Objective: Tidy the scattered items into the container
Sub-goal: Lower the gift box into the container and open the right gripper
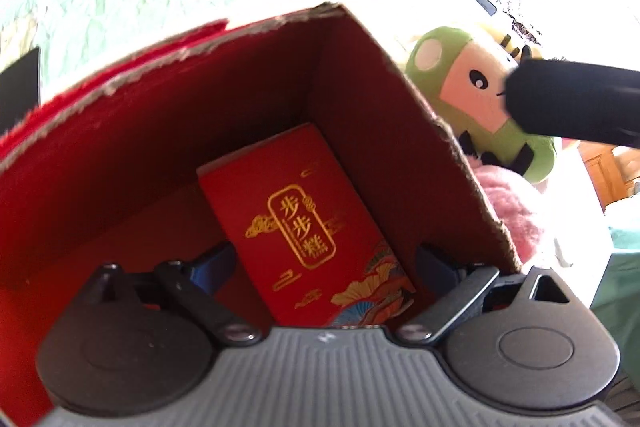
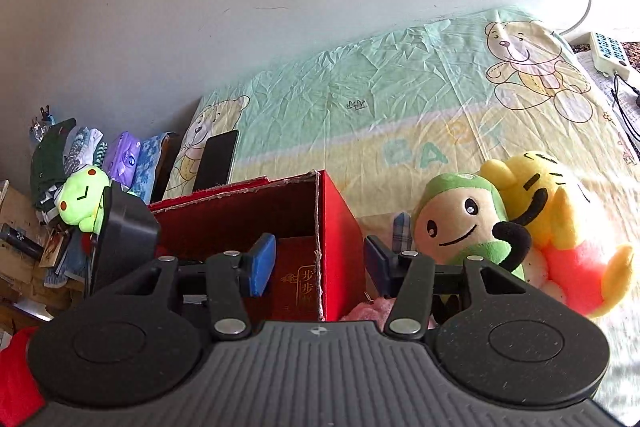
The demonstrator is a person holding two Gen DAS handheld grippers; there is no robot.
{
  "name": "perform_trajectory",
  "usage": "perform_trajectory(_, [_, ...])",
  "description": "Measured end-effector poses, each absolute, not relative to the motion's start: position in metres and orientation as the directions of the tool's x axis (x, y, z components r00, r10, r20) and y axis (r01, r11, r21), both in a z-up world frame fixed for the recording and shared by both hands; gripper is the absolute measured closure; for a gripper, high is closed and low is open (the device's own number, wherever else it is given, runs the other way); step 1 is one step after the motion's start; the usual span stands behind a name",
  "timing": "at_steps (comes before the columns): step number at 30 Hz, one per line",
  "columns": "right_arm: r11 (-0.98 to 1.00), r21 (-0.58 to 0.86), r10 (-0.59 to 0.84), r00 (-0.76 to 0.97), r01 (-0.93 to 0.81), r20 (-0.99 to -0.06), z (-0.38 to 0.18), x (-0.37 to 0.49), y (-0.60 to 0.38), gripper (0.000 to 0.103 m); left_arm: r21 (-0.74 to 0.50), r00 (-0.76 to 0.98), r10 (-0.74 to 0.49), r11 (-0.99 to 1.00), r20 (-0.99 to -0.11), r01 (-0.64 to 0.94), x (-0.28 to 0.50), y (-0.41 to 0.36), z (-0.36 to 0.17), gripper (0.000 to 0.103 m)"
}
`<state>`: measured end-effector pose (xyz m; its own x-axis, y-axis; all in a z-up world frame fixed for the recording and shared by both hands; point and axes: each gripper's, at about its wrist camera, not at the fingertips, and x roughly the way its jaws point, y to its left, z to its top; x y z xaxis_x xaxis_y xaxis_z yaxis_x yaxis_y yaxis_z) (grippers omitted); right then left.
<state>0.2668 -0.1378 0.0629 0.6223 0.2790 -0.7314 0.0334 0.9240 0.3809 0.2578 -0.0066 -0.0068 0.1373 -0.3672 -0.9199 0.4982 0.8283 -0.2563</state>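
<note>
A red cardboard box (image 1: 360, 99) stands open on the bed; it also shows in the right wrist view (image 2: 340, 227). Inside lies a red packet with gold characters (image 1: 308, 219), also seen from the right (image 2: 298, 283). My left gripper (image 1: 324, 263) is open inside the box, its fingers either side of the packet and not touching it. My right gripper (image 2: 320, 263) is open and empty, straddling the box's right wall. A green mushroom plush (image 2: 460, 223) and a yellow plush (image 2: 560, 223) sit right of the box. The green plush also shows in the left wrist view (image 1: 472, 87).
A pink fluffy item (image 1: 508, 207) lies beside the box. A black phone (image 2: 216, 159) leans behind it. A lime-green plush (image 2: 82, 197), tissue packs and clutter sit at far left. A white remote (image 2: 608, 53) and cables lie at the bed's far right.
</note>
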Motion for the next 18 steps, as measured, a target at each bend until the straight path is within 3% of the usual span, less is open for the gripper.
perform_trajectory(10, [0.931, 0.364, 0.309, 0.583, -0.026, -0.751, 0.056, 0.259, -0.102, 0.05, 0.019, 0.461, -0.157, 0.935, -0.874, 0.354, 0.16, 0.045, 0.039, 0.006])
perform_trajectory(18, [0.957, 0.282, 0.268, 0.58, -0.067, -0.769, 0.054, 0.245, -0.065, 0.05, 0.17, 0.579, 0.075, 0.979, -0.812, 0.112, 0.212, 0.083, 0.058, 0.003])
